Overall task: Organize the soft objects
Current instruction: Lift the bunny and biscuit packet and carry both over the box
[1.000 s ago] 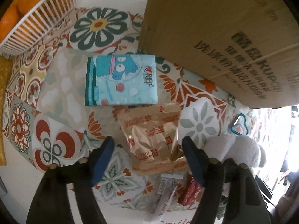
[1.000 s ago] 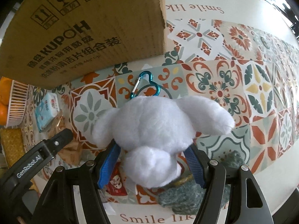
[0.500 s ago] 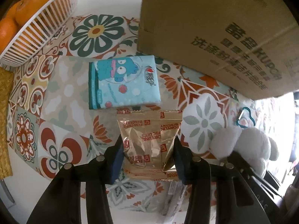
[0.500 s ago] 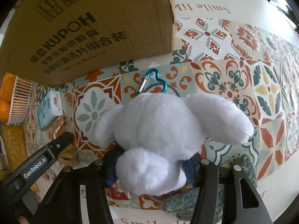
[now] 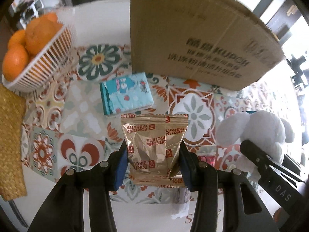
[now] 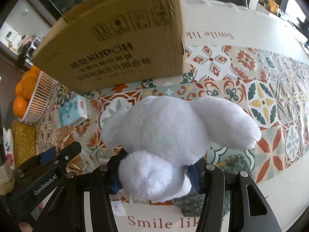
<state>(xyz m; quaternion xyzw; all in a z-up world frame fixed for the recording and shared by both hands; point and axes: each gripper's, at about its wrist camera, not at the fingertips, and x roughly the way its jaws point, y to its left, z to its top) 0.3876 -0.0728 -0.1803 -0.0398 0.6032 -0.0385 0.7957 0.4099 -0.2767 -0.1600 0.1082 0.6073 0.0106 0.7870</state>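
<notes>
- Left gripper (image 5: 153, 163): black, blue-padded fingers (image 5: 121, 166) clamped on either side of a gold foil biscuit packet with red print (image 5: 154, 145), held clear above the tablecloth.
- Right gripper (image 6: 155, 174): fingers closed on a white long-eared plush toy (image 6: 173, 135), gripped at its lower body, lifted off the table.
- Patterned tile-print tablecloth (image 6: 270, 100): beneath both grippers.
- Light-blue cartoon-printed tissue pack (image 5: 126, 95): lying flat just beyond the biscuit packet.
- Brown printed cardboard box (image 5: 193, 38): standing behind the tissue pack.
- White slatted plastic basket (image 5: 44, 65): far left, holding oranges (image 5: 38, 32).
- Yellow woven mat (image 5: 10, 145): at the left edge.
</notes>
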